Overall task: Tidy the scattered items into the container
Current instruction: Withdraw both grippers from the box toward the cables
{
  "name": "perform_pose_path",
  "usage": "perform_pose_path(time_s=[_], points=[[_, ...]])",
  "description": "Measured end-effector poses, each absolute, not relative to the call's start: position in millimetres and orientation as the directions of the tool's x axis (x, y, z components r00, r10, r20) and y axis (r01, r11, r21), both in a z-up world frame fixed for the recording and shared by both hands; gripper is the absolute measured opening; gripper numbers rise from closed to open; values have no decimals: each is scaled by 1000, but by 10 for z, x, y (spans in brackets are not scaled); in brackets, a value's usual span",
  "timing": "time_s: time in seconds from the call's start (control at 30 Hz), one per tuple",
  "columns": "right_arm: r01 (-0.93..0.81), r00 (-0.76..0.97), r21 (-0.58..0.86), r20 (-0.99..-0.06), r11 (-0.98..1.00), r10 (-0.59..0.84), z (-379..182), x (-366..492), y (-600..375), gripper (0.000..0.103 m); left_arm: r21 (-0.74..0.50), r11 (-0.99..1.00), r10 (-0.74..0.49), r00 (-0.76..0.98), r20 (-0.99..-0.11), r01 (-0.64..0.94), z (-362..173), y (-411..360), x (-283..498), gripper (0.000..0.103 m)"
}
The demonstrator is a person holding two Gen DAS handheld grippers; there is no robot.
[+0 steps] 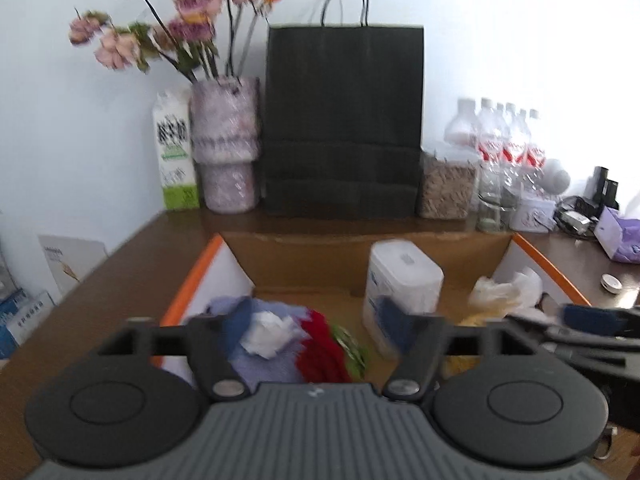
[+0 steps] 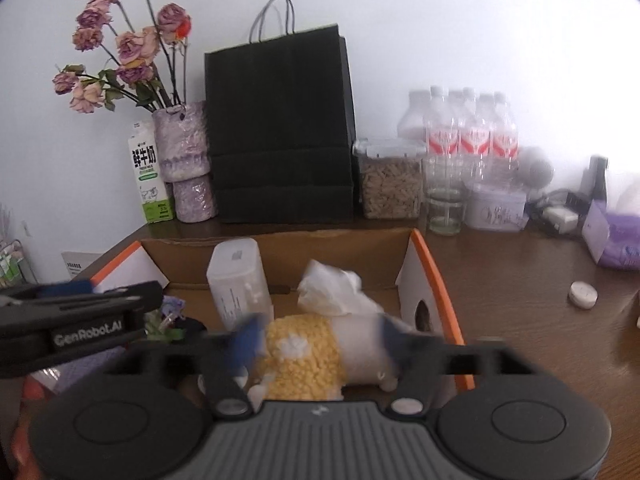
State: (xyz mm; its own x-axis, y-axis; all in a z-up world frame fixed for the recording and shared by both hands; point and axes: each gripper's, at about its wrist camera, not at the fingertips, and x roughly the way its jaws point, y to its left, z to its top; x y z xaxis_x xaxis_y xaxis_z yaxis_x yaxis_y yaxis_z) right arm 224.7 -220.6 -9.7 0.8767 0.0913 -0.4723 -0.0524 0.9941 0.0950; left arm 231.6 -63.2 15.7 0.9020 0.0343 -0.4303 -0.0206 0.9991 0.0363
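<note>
The left tongs [image 1: 316, 320] stand spread wide and grasp nothing, above a crumpled white tissue [image 1: 266, 332] on lilac cloth [image 1: 264, 364] beside a red knitted piece [image 1: 322, 346]. The right tongs [image 2: 318, 338] gape too, straddling a yellow-and-white fleecy plush toy [image 2: 308, 356] without pressing it. All lie inside the orange-edged cardboard box [image 2: 436, 280] on the brown wooden tabletop [image 2: 520, 280]. One risk: both tongs crowd the box and could collide when withdrawing, or snag the loose cloth and drag it out. A small white round cap [image 2: 583, 295] remains outside.

The open orange-edged cardboard box [image 2: 436, 280] is crowded: a tall white plastic canister [image 2: 240, 280] stands at its back, soft items fill its floor. Right of the box, brown wooden desk [image 2: 512, 280] lies mostly bare; behind it, a black paper bag [image 2: 280, 140] blocks passage.
</note>
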Motion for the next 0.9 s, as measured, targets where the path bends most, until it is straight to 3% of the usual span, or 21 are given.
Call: perform_pose_path(time_s=[0.03, 0.1, 0.6, 0.9], points=[[-31, 885, 77, -461, 997, 63, -80, 2224, -2198, 95, 50, 998, 65, 909, -412, -49, 173, -628, 2296, 103], [-5, 890, 60, -456, 998, 32, -47, 2216, -2204, 103, 57, 996, 86, 917, -390, -69, 191, -606, 2279, 103], [-19, 882, 70, -469, 997, 49, -21, 2194, -2208, 103, 22, 998, 64, 909, -412, -61, 221, -557, 2291, 103], [-52, 906, 61, -418, 997, 73, 295, 1900, -2177, 103, 16, 999, 45, 919, -391, -42, 436, -517, 2059, 103]])
